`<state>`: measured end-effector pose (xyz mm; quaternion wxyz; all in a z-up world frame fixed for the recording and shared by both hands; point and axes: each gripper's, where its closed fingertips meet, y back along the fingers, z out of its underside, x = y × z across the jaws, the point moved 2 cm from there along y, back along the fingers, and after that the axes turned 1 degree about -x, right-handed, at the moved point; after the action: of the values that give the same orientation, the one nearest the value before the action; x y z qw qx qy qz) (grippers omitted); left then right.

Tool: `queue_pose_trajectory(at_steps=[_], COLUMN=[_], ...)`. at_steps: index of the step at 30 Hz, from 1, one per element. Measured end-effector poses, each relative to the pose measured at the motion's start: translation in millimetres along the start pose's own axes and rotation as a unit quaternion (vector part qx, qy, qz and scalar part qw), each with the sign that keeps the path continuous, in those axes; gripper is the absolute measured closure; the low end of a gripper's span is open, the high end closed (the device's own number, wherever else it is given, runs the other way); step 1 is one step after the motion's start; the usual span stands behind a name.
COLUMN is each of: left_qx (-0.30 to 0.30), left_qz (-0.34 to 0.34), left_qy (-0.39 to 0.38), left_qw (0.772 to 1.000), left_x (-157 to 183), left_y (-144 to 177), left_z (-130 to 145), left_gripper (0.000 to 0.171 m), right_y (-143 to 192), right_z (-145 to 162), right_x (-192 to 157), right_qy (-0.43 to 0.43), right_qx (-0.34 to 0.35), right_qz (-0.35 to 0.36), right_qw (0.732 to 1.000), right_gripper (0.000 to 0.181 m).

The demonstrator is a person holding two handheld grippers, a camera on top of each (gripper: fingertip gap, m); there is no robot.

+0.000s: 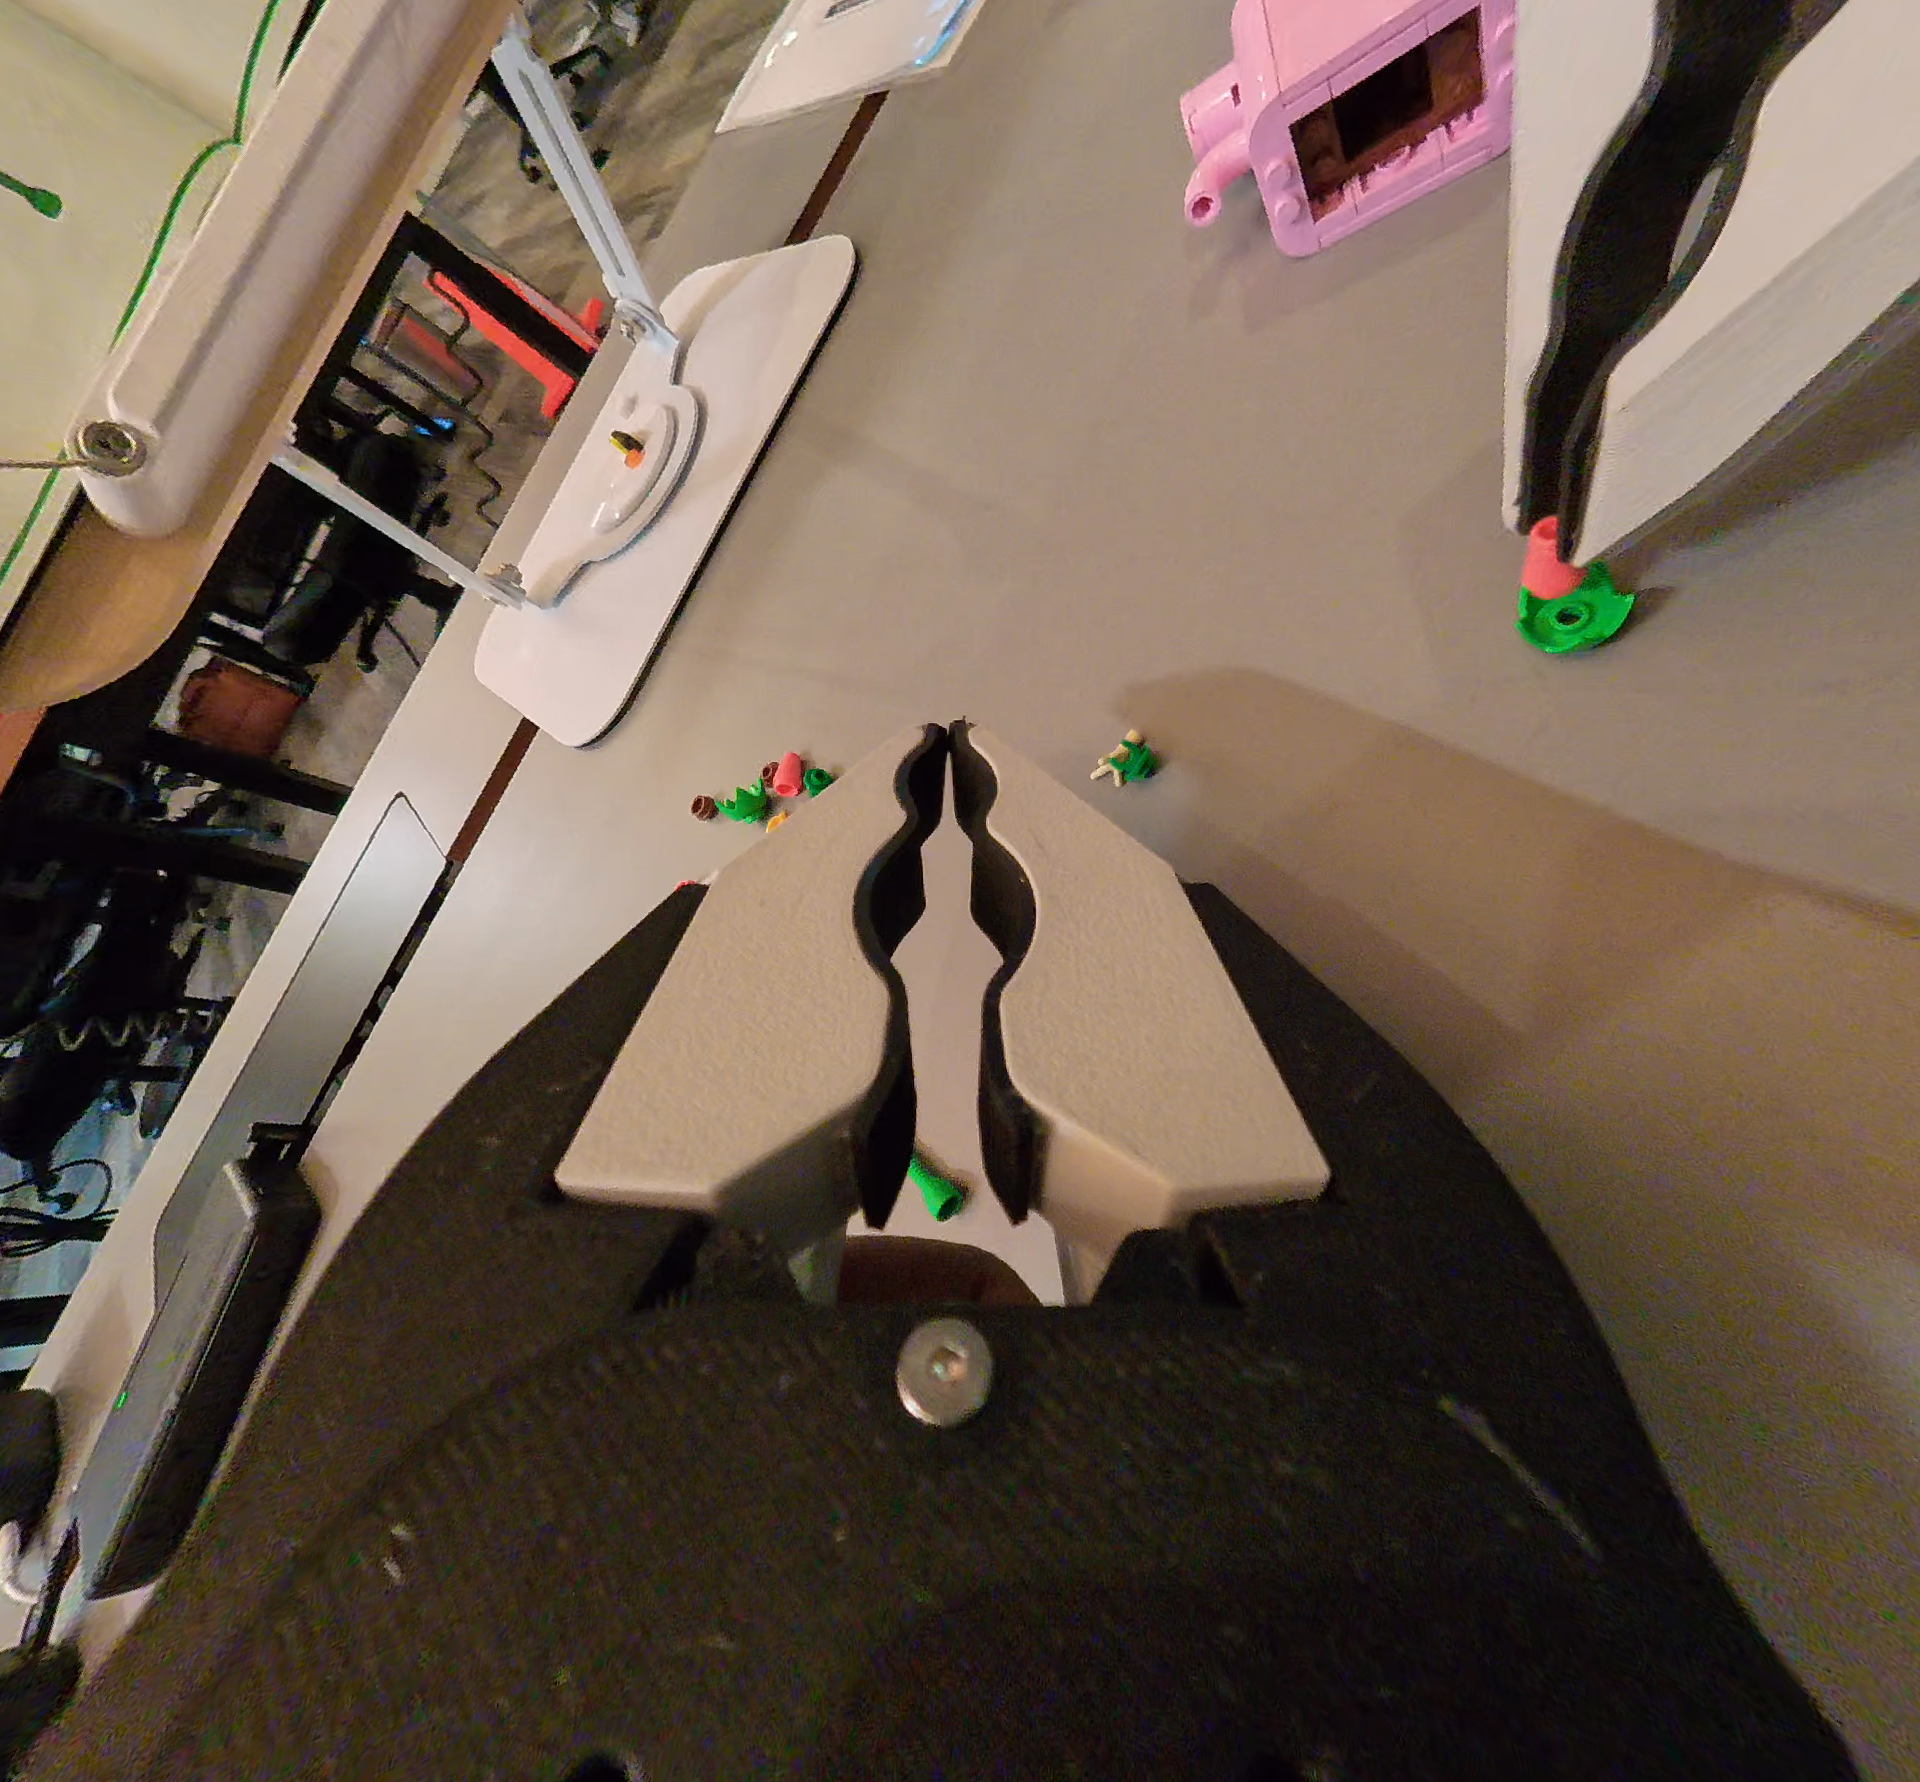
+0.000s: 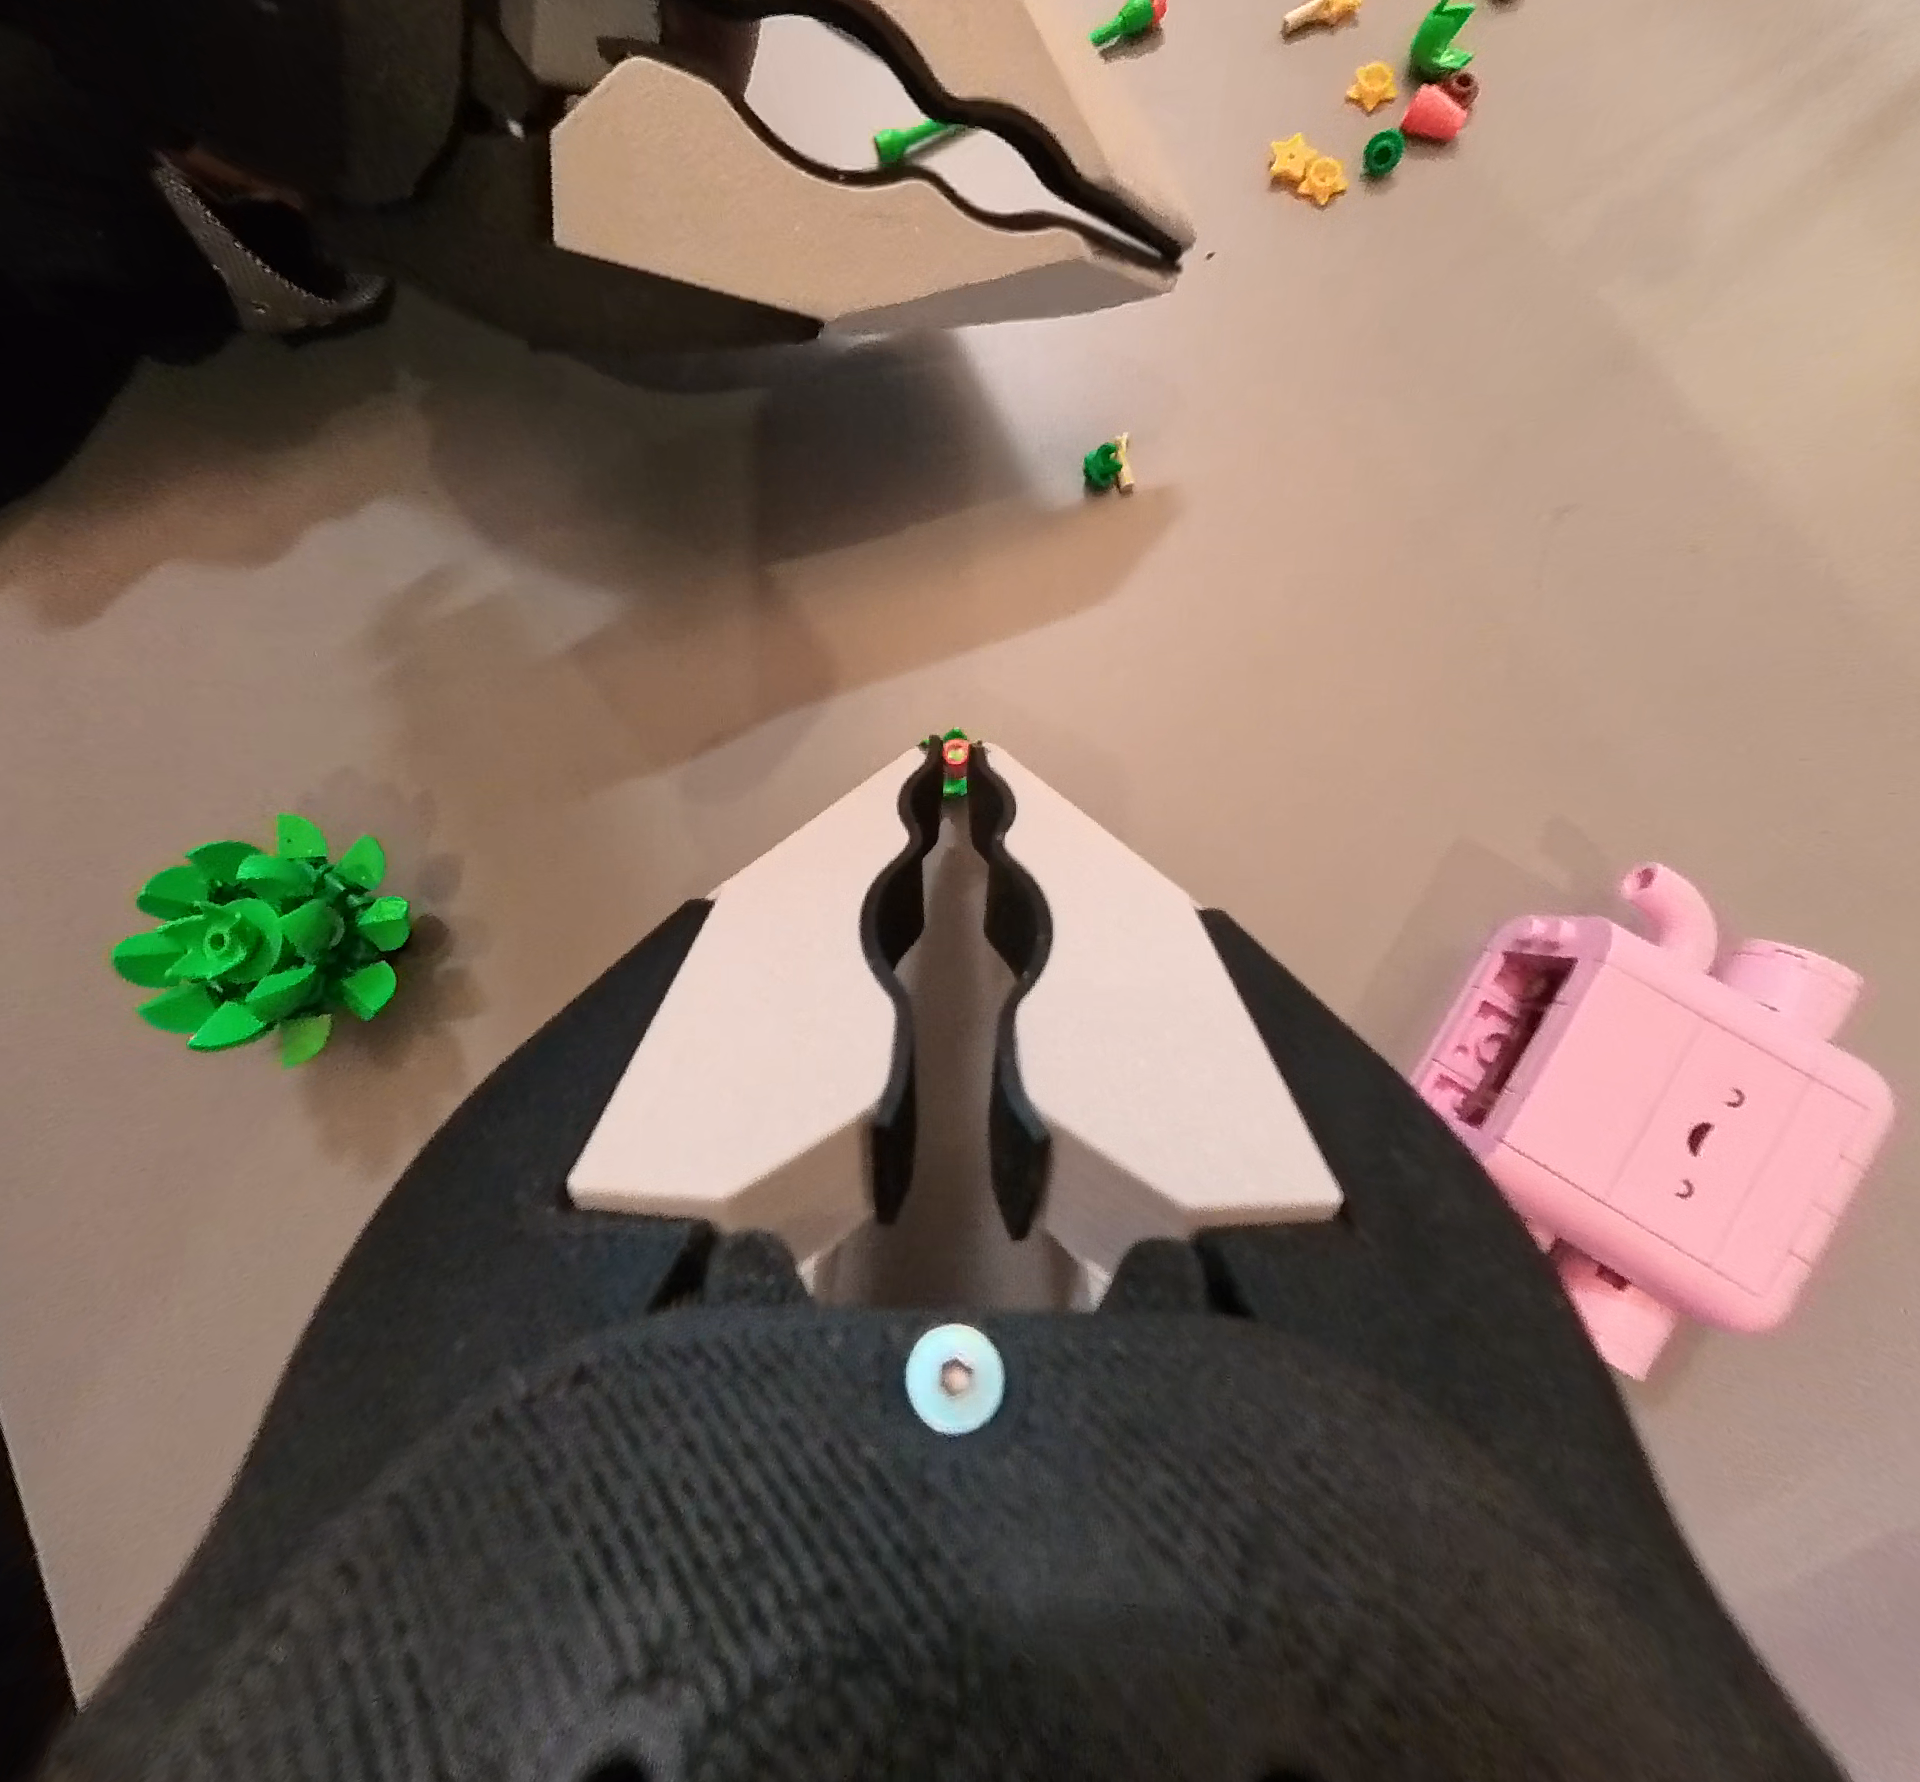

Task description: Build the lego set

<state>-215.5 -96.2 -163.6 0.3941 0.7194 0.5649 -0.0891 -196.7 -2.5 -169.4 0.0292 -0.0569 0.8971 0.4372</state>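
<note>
The pink box body (image 2: pixel 1662 1119) at 4 o'clock and leafy green cluster (image 2: pixel 265 937) at 9 look built, but the right claw (image 2: pixel 956 764) pinches a red-and-green flower piece (image 2: pixel 954 758) on the counter (image 2: pixel 1455 641) — the left claw (image 1: pixel 948 730) is closed, empty — and loose bits (image 2: pixel 1371 85) at 1 o'clock await.

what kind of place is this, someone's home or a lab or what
Most likely a shared office or lab workspace, not a home. A grey worktable carries a white desk lamp base and loose lego pieces; beyond its edge stand black office chairs and a red-framed desk.
</note>
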Motion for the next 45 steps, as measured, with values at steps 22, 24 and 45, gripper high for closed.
queue_pose_trajectory(at_steps=[22, 24, 45], left_qx=[0.004, 0.003, 0.003], left_qz=[-0.003, -0.003, -0.004], left_qy=[-0.001, -0.002, -0.002], left_qw=[1.000, 1.000, 1.000], left_x=[-0.6, -0.6, -0.9], left_y=[0.8, 0.7, 0.5], left_z=[-1.8, -1.8, -1.7], left_gripper=[0.171, 0.171, 0.171], right_y=[-6.7, -6.7, -8.7], right_z=[3.4, 3.4, 4.5], right_x=[-1.4, -1.7, -3.7], right_qy=[0.012, 0.015, 0.028], right_qx=[-0.048, -0.054, -0.111], right_qz=[0.002, 0.005, 0.041], right_qw=[0.999, 0.998, 0.993], right_gripper=[0.178, 0.178, 0.178])
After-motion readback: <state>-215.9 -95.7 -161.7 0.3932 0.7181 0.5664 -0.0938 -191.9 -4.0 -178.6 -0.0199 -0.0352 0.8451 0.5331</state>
